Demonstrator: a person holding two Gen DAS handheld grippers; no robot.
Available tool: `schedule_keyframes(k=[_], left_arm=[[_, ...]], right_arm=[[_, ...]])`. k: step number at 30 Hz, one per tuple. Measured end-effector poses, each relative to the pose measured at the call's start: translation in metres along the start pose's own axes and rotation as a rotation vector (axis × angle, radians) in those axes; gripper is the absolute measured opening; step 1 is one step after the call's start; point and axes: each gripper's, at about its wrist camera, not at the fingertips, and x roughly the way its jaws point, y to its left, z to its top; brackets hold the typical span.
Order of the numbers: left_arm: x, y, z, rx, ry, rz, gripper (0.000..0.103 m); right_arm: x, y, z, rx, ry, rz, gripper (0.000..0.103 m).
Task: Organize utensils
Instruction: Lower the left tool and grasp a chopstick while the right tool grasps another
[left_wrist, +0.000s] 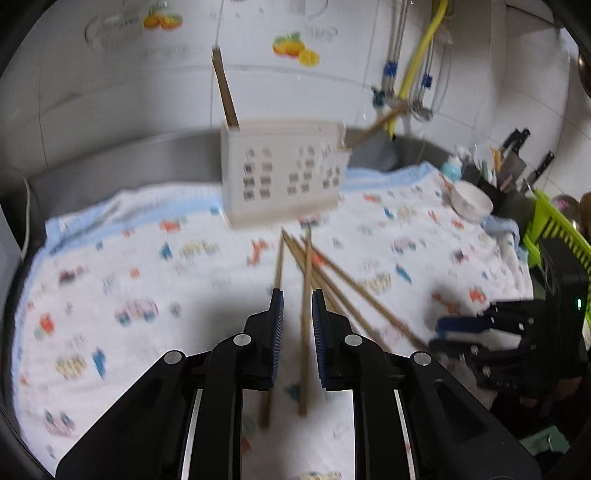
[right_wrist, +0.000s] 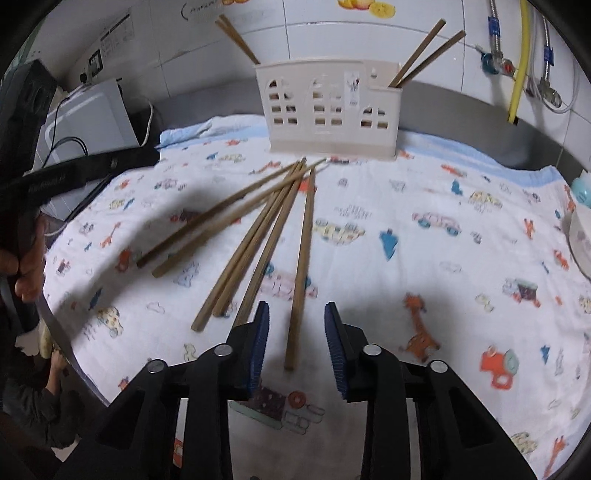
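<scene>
Six loose chopsticks (right_wrist: 258, 236) fan across the printed cloth (right_wrist: 424, 258) at mid-frame, tips gathered just below the cream holder (right_wrist: 328, 110) at upper centre. Right gripper (right_wrist: 296, 325) is spread, one chopstick between its pads, untouched. Left gripper (left_wrist: 297, 308), spread too, straddles another. Only the left view shows a bowl (left_wrist: 472, 201) and green rack (left_wrist: 546, 225) at right; only the right view shows holder chopsticks (right_wrist: 424, 55) sharply. Cloth lies bare toward lower right.

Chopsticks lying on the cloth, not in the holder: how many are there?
6. In the right wrist view, two lie at the left, three bunch together in the middle, and one lies alone between the open right gripper fingers. None seems hidden.
</scene>
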Motion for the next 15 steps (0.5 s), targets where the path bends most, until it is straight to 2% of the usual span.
schedule_keyframes(k=[2, 6, 15], left_arm=[[0.007, -0.003, -0.014, 0.0, 0.038, -0.011, 0.016], [0.021, -0.008, -0.031, 0.011, 0.092, -0.028, 0.016], [0.049, -0.006, -0.045, -0.015, 0.176, -0.013, 0.016]], right_arm=[[0.005, 0.002, -0.004, -0.001, 0.012, -0.002, 0.025], [0.014, 0.004, -0.007, -0.002, 0.036, -0.004, 0.017], [0.017, 0.001, -0.009, 0.01, 0.034, -0.018, 0.009]])
